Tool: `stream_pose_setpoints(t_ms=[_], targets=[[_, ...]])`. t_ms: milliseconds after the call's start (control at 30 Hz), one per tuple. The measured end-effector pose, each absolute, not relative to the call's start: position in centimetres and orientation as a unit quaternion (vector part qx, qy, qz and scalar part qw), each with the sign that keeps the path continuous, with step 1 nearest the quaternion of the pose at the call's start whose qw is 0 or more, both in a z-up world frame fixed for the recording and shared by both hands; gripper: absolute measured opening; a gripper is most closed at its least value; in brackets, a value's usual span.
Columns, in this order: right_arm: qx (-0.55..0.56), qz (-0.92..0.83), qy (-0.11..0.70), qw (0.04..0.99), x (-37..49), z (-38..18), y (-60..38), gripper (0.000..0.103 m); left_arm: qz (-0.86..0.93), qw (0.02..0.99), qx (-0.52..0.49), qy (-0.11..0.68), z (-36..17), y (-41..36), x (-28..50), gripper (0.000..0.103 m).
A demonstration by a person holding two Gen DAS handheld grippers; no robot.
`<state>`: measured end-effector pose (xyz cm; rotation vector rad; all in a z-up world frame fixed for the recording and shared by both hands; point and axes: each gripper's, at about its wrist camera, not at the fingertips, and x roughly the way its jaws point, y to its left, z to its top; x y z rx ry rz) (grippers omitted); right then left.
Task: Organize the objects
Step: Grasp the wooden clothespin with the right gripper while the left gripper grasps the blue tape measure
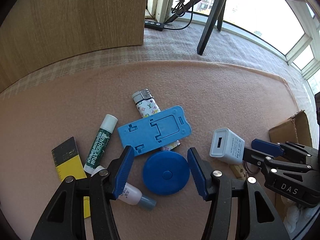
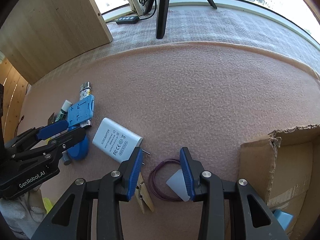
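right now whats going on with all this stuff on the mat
A person is sorting small items with two handheld claws. The left claw is open around the round blue tape measure, not yet gripping it. The right claw is open over a coil of purple wire, beside the white charger. A cardboard box sits to the right.

Stand [image 1: 154,133] on lighter [image 1: 147,105]; adapter [image 1: 227,146] right; box [image 2: 280,164] far right.

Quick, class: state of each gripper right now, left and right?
Left gripper: open, holding nothing, jaws either side of the round dark-blue plastic disc.
Right gripper: open, holding nothing, above the purple wire loop.
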<state>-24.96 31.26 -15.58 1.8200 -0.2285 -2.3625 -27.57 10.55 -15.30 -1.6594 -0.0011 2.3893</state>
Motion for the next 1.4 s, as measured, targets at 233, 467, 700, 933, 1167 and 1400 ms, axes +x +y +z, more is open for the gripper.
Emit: stream_pose_setpoints(t_ms=[233,467,700,933,1167,1400], targets=[[0.614,-0.780,-0.058,0.102,-23.3,-15.5,30.0,0.035,0.820,0.104,-0.562,0.030,-15.5,11.2,-28.1,0.061],[0.627,-0.762,-0.034,0.157,-19.3,-15.5,27.7,0.028,0.826,0.110,-0.551,0.050,-15.8,11.3,-27.7,0.060],[0.614,-0.770,-0.047,0.170,-16.5,-14.6,28.1,0.026,0.821,0.126,-0.556,0.035,-15.6,10.7,-27.2,0.061],[0.601,-0.778,-0.096,0.156,-17.9,-14.5,29.7,0.026,0.825,0.109,-0.553,0.042,-15.8,11.3,-28.3,0.060],[0.606,-0.777,-0.089,0.146,-17.7,-15.5,28.1,0.014,0.817,0.143,-0.556,0.048,-15.8,12.3,-25.9,0.039],[0.606,-0.779,-0.074,0.144,-16.7,-15.2,28.2,0.012,0.809,0.170,-0.561,0.036,-16.4,12.9,-22.8,0.024]])
